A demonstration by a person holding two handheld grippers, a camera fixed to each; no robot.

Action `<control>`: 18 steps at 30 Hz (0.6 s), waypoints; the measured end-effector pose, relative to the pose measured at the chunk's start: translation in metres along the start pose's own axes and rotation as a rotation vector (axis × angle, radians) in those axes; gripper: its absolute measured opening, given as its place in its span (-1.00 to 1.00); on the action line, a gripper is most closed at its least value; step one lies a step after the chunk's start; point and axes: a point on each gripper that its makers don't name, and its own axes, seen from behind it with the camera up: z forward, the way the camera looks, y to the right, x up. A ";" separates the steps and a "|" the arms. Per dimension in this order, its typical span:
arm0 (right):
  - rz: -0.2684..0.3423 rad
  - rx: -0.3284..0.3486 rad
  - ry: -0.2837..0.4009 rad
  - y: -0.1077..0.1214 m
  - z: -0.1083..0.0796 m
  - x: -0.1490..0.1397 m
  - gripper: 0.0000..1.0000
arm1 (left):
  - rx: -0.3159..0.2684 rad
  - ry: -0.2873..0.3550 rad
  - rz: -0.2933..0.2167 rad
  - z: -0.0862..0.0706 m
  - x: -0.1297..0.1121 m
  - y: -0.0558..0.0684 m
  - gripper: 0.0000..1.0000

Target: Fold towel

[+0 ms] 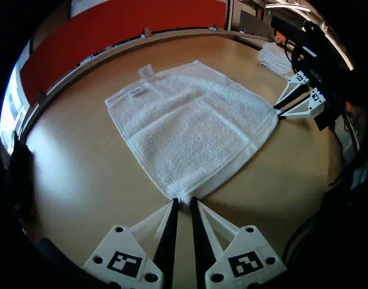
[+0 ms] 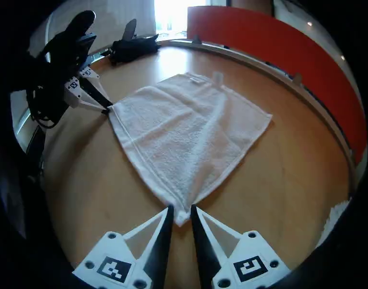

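In the left gripper view, the towel [image 1: 193, 125] lies flat on the table [image 1: 87, 183], filling the middle of the frame, one corner pointing down to bottom centre. The risk here is a thin hold: the left gripper [image 1: 184, 204] has just the tip of that corner, and a quick lift would likely pull it free and drop the edge crooked. Its fingers stand almost together, a narrow gap between them, pinched on the corner cloth. At right of centre the right gripper [image 1: 280, 113] grips the neighbouring corner with its tips closed on it.

In the right gripper view, the towel [image 2: 184, 135] spreads from centre to upper right, and its near corner runs down between the fingers at bottom centre. If the two hands rise unevenly, the edge between them would probably sag or twist, and the fold would land askew. The right gripper [image 2: 181, 214] is nearly closed, clamping the corner. At upper left, the left gripper [image 2: 108, 110] pinches its corner, tips together.
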 end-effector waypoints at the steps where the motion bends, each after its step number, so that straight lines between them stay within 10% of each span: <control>1: 0.003 0.000 0.000 0.000 0.000 0.000 -0.50 | 0.001 -0.001 -0.006 0.000 0.000 0.000 -0.67; 18: 0.002 0.003 -0.013 0.001 -0.004 0.003 -0.61 | -0.014 0.005 -0.072 -0.006 0.002 0.009 -0.73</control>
